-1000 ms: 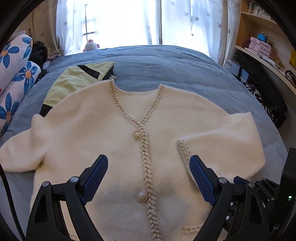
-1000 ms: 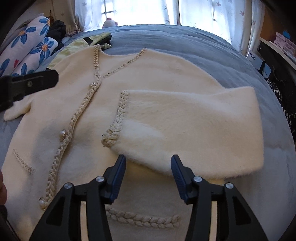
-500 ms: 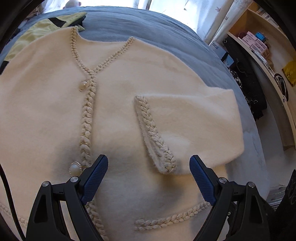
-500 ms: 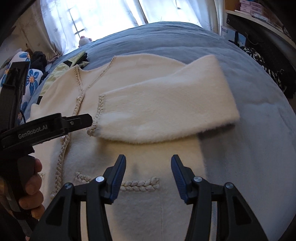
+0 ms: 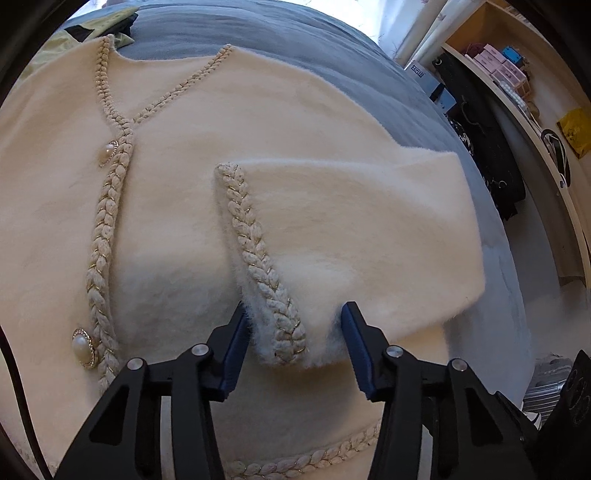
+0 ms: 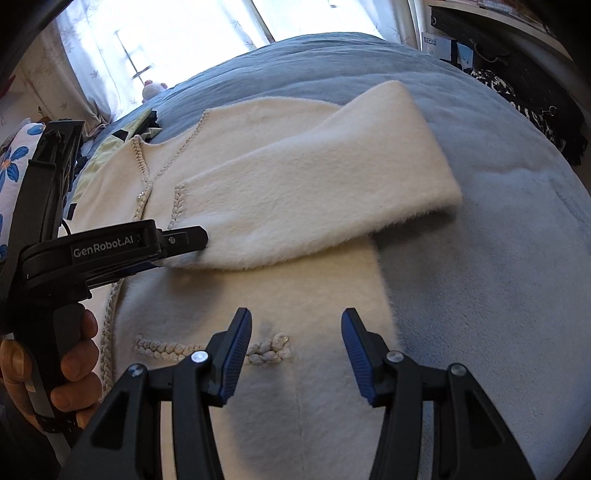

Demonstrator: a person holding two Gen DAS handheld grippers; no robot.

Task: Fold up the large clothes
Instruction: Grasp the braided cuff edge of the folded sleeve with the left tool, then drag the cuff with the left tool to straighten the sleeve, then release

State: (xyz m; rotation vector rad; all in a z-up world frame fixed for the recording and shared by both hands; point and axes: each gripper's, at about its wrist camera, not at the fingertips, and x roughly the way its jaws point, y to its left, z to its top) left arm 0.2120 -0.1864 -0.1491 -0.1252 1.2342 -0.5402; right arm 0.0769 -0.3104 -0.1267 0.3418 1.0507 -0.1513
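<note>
A cream fuzzy cardigan with braided trim and pearl buttons lies face up on a grey-blue bed. Its right sleeve is folded in across the chest. My left gripper is open, its blue pads on either side of the braided sleeve cuff, touching the fabric. In the right wrist view the left gripper reaches the cuff at the sleeve end. My right gripper is open and empty, above the cardigan's lower hem by the braided pocket trim.
A yellow-green and black garment lies beyond the collar. Floral pillows sit at the bed's far left. Shelves with boxes and dark bags stand to the right of the bed. Curtains and a bright window are at the back.
My left gripper has moved forward and right onto the sleeve cuff and its jaws have narrowed around it. My right gripper has drawn back toward the hem.
</note>
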